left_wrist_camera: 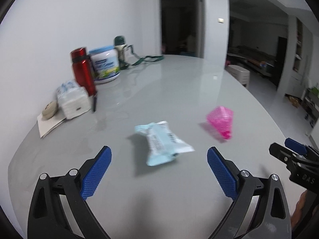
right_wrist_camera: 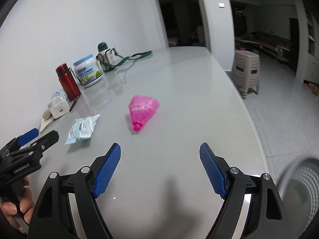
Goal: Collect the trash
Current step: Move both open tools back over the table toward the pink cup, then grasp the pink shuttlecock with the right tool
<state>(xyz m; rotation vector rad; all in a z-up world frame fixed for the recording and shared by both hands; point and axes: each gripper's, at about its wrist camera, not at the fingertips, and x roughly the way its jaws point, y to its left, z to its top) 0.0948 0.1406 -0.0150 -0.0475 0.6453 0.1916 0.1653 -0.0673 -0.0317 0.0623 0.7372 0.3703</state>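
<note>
Left wrist view: the left gripper hangs spread and empty, the pale blue wrapper just ahead between its fingers, long axis slanting across; right gripper, also spread and empty, faces the pink cone lying farther ahead on the table.

Table: smooth, glossy grey top that mirrors the things standing on it. Beside the table's wall edge, a red bottle with a shiny metallic finish and a white plastic tub with a glossy printed label. Near the table's middle, a translucent pink ribbed plastic cone and a pale blue crinkled film wrapper. Left gripper and right gripper: matt black frames, knurled blue pads, bright metal pins.
</note>
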